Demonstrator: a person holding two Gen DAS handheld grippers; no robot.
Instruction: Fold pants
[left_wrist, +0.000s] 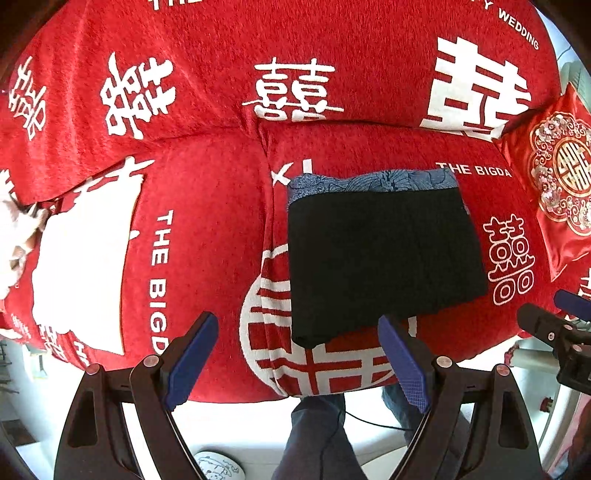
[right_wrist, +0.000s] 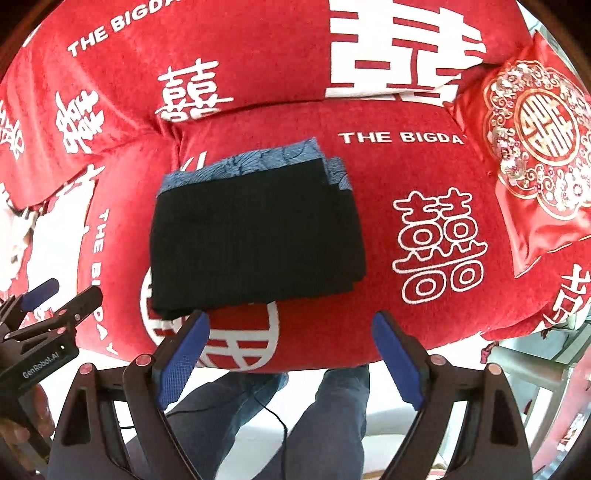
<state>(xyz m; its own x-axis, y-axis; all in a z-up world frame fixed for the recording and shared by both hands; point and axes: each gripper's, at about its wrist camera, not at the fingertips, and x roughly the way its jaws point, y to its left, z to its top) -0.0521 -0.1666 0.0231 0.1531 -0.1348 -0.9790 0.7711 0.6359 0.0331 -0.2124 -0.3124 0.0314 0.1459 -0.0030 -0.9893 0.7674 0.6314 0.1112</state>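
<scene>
The black pants (left_wrist: 380, 258) lie folded into a compact rectangle on the red sofa seat (left_wrist: 207, 229), with a blue patterned waistband (left_wrist: 373, 182) at the far edge. They also show in the right wrist view (right_wrist: 255, 236). My left gripper (left_wrist: 299, 354) is open and empty, held above the sofa's front edge, just short of the pants' near edge. My right gripper (right_wrist: 291, 350) is open and empty, also just in front of the pants. Each gripper shows at the side of the other's view (left_wrist: 554, 325) (right_wrist: 55, 299).
A red sofa cover with white characters spans the seat and backrest (right_wrist: 236, 55). A red embroidered cushion (right_wrist: 535, 147) leans at the right end. A white cloth (left_wrist: 14, 236) lies at the far left. The person's legs (right_wrist: 258, 417) and a thin cable are below, over a pale floor.
</scene>
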